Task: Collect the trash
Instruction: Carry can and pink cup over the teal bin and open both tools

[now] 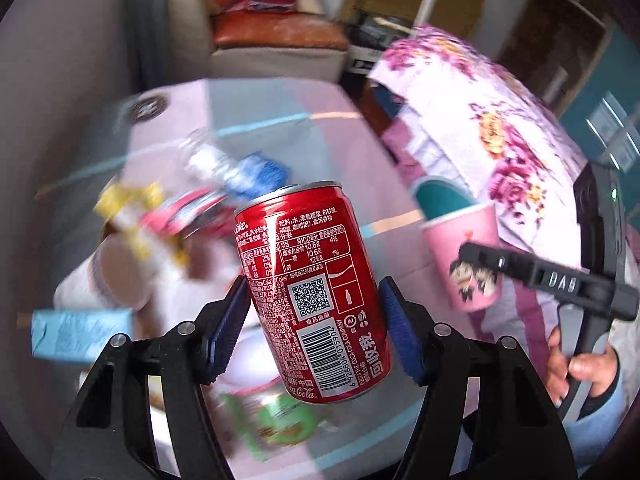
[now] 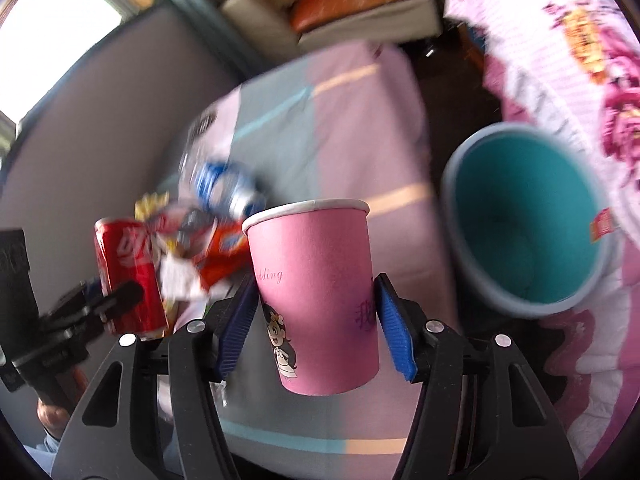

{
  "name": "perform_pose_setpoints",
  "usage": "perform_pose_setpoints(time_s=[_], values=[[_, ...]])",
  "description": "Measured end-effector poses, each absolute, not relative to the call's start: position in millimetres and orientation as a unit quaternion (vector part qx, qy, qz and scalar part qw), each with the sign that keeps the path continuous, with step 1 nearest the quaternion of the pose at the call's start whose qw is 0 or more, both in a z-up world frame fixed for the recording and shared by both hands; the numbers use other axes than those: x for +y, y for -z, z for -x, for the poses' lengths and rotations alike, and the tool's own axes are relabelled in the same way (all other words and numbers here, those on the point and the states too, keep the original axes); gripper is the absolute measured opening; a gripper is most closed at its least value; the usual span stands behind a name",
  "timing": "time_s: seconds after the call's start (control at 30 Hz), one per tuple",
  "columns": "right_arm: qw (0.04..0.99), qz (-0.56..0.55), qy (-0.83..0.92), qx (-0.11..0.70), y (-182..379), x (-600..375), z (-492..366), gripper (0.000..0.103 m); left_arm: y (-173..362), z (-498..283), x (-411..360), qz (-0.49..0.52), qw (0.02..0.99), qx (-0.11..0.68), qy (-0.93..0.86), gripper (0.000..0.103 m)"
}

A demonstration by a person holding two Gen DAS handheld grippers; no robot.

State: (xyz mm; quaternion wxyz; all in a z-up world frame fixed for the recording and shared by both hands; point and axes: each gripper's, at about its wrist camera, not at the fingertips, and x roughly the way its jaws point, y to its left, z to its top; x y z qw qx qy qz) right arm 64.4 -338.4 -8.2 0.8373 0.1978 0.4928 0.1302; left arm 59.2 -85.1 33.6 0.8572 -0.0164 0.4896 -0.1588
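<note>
Left gripper [image 1: 314,316]: blue pads clamped on a red can [image 1: 312,292], one pad on each side of its lower half. Can upright, tilted slightly, barcode and QR code facing the camera, clear of the surface below. In the right wrist view the same can [image 2: 128,272] shows at far left, held by the left gripper [image 2: 116,300].

Right gripper [image 2: 316,320]: blue pads pressed on a pink cup [image 2: 316,292], gripped at its lower half. Cup upright, white rim on top, cartoon figure printed on the side. In the left wrist view the cup [image 1: 468,256] sits at right in the right gripper [image 1: 480,256], with a hand [image 1: 576,368] wrapped round that gripper's handle.

Below and behind the can: a heap of trash [image 1: 168,232] on a bed with a pink and grey sheet [image 1: 280,120]. Heap is blurred; it includes a clear bottle with a blue label [image 1: 232,168], yellow and red wrappers, a white tub [image 1: 108,280], a light blue carton [image 1: 80,332], and a green wrapper [image 1: 276,416] just under the can.

Right of the cup: a bin [image 2: 524,216] with a teal inside and grey rim, mouth tipped toward the camera. It lies beside a floral quilt [image 2: 580,52]. In the left wrist view the bin [image 1: 440,196] shows just behind the cup.

Far end: a cushioned seat [image 1: 276,40] piled with bags.
</note>
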Motion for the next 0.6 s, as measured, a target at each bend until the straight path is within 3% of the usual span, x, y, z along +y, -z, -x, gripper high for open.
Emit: perform_pose_setpoints(time_s=[0.23, 0.6], values=[[0.856, -0.238, -0.032, 0.458, 0.0, -433.9, -59.9, 0.057, -25.0, -96.4, -174.8, -0.025, 0.835, 0.495, 0.240, 0.067], [0.841, -0.275, 0.042, 0.463, 35.3, -514.1, -53.9, 0.057, 41.4, -139.1, -298.1, -0.072, 0.779, 0.544, 0.303, 0.067]])
